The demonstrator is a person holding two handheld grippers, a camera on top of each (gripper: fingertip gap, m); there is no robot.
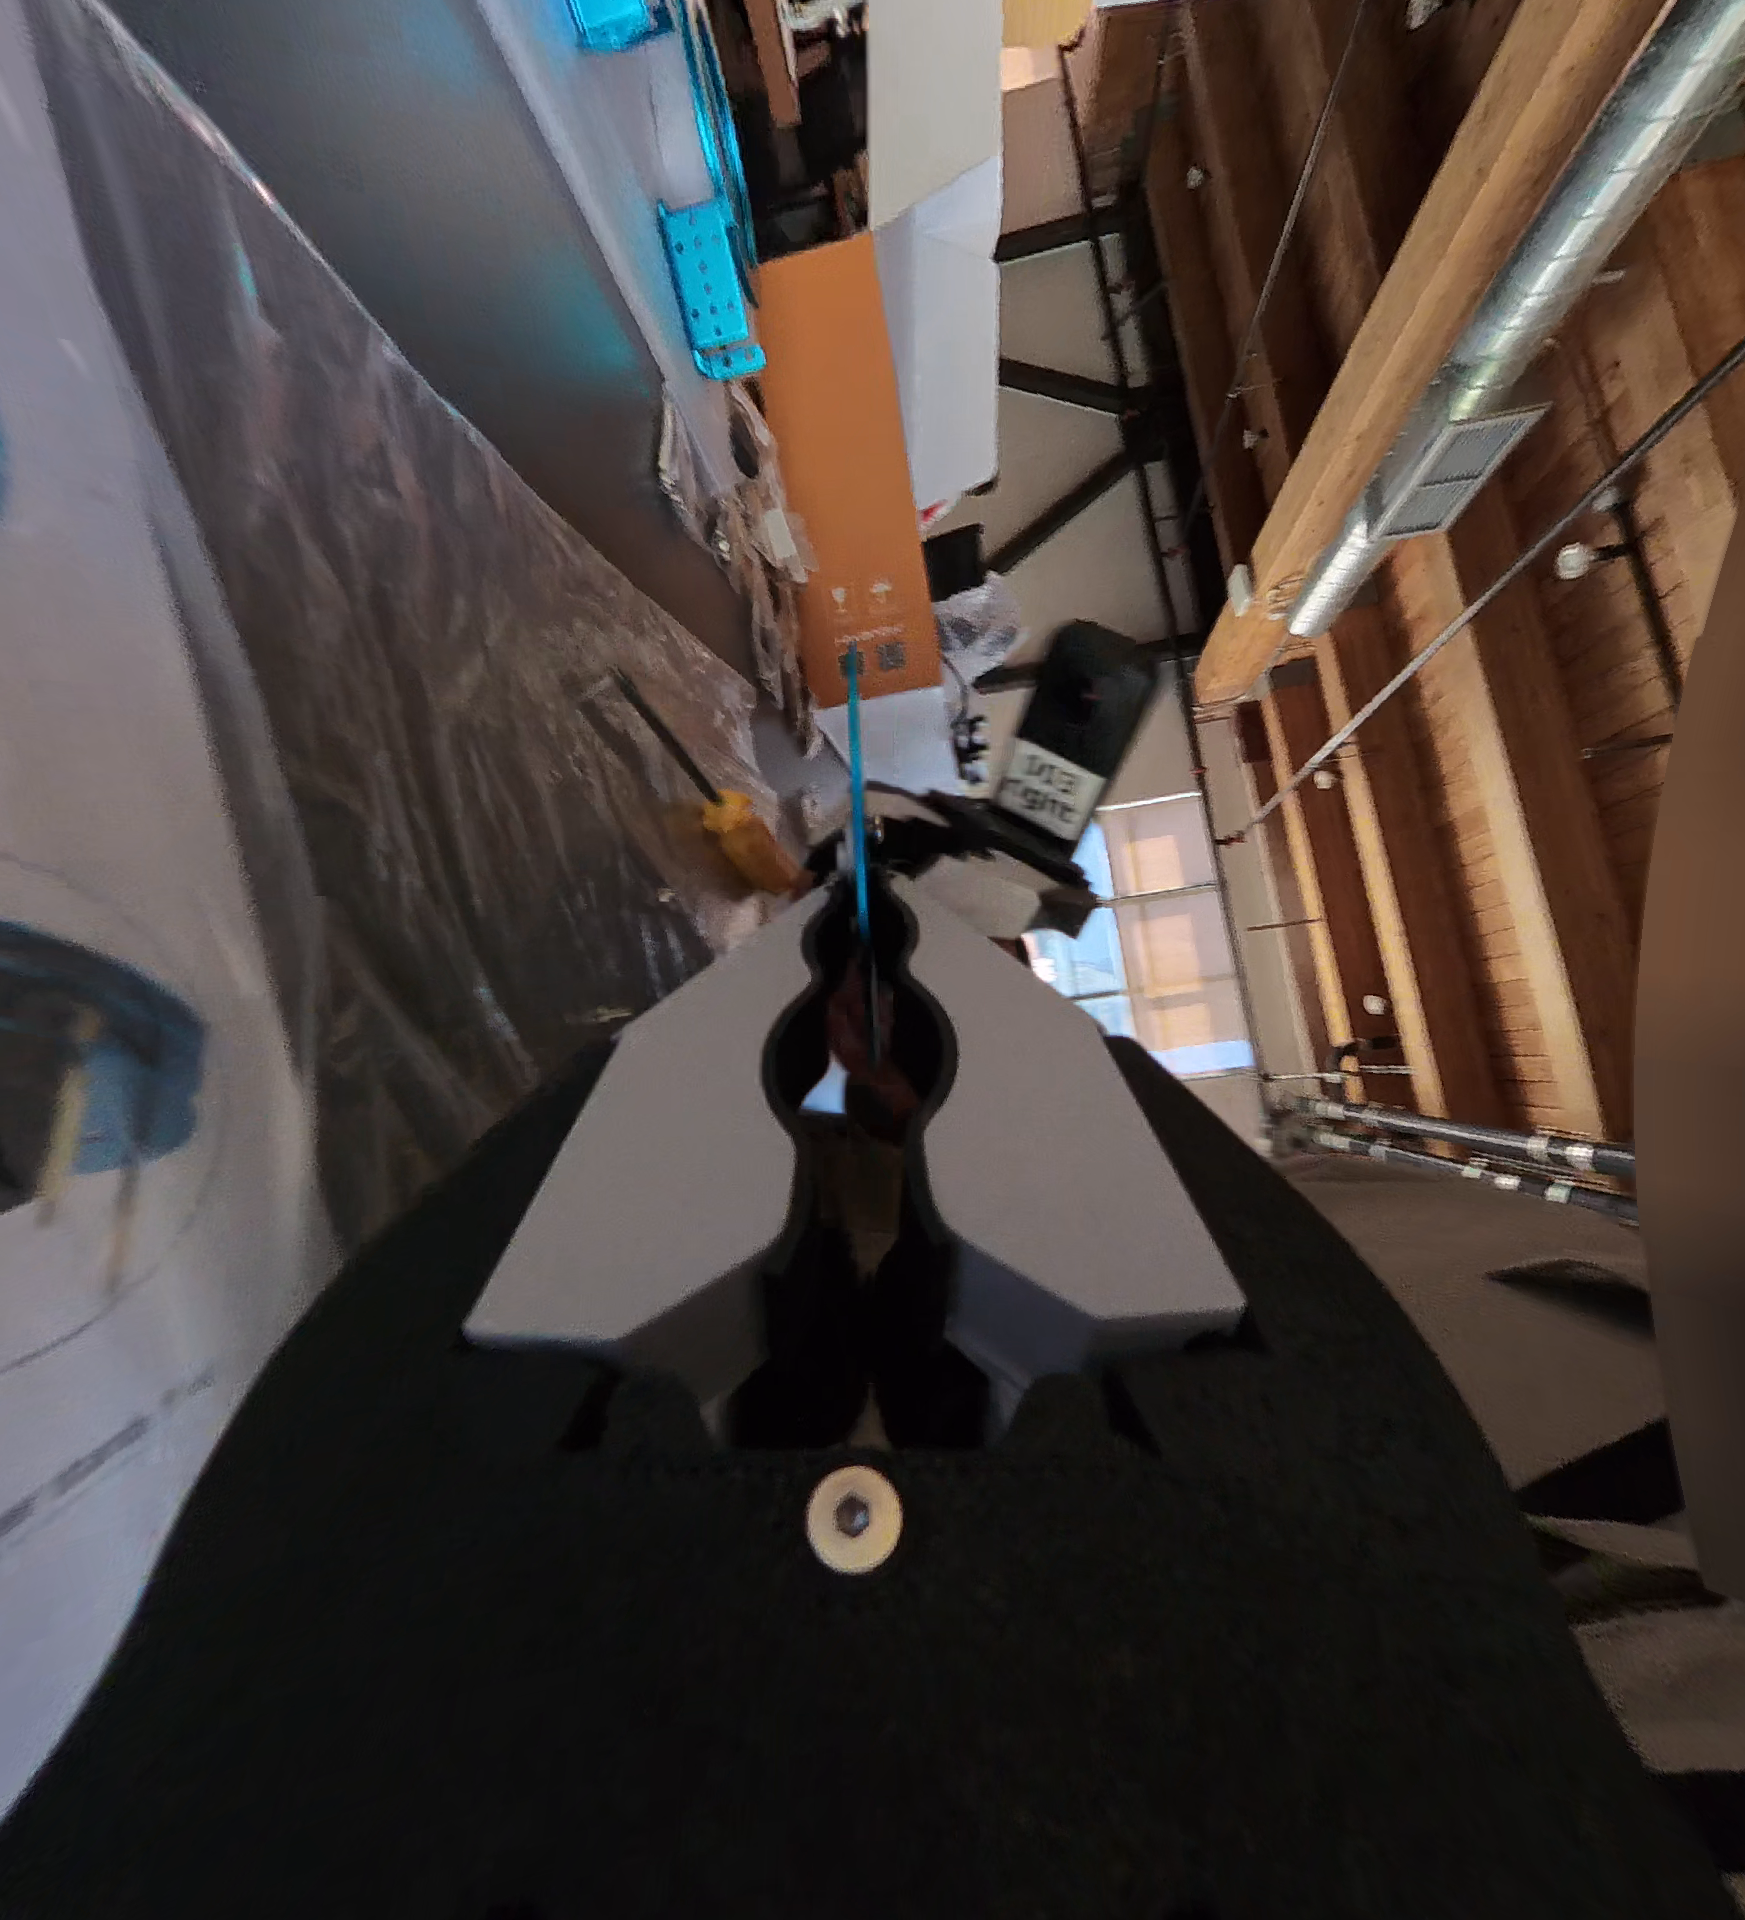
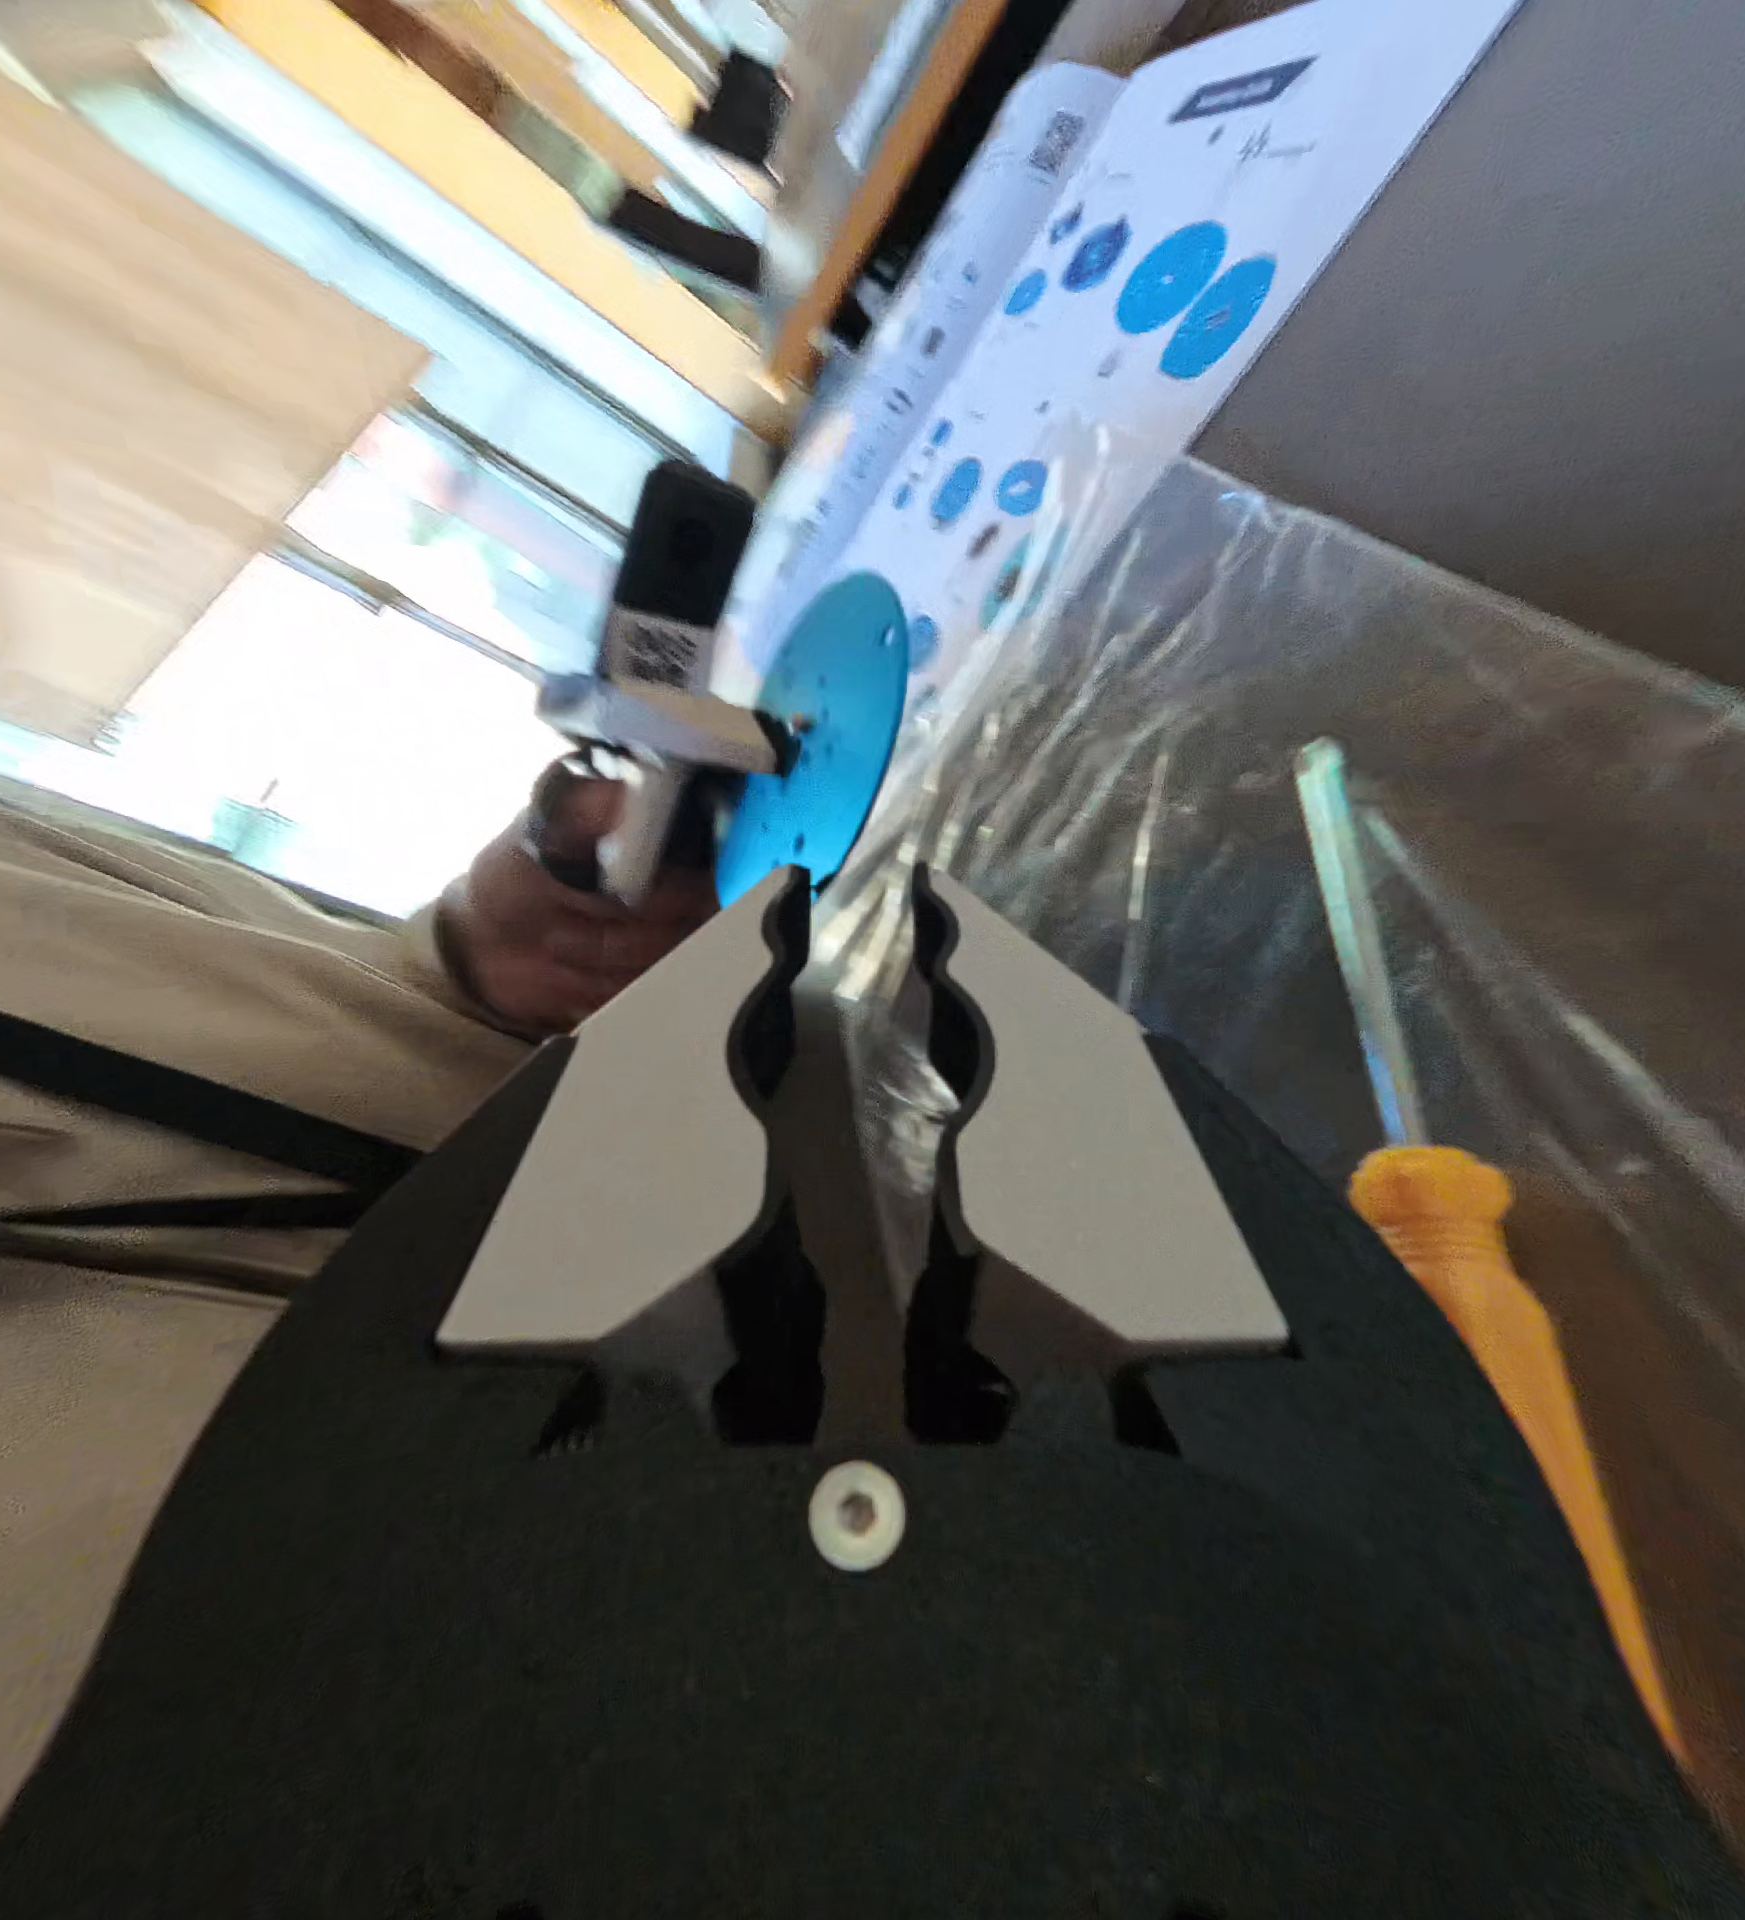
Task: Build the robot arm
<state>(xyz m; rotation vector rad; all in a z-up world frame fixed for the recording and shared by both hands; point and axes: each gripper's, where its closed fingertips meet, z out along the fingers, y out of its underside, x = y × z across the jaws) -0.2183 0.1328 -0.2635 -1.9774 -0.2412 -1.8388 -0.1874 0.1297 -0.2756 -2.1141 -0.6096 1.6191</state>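
Where fingers (image 1: 826, 997) pinch it, blue disc (image 1: 857, 790) edge-on, half hidden.

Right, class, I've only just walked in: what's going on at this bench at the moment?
A person holds a gripper in each hand. The left gripper is shut on a thin blue disc, seen edge-on in its own view and broadside in the right wrist view. The right gripper is open and holds nothing, its tips close to the disc's edge. Beside it lie a yellow-handled screwdriver, clear plastic bags and a white printed sheet.
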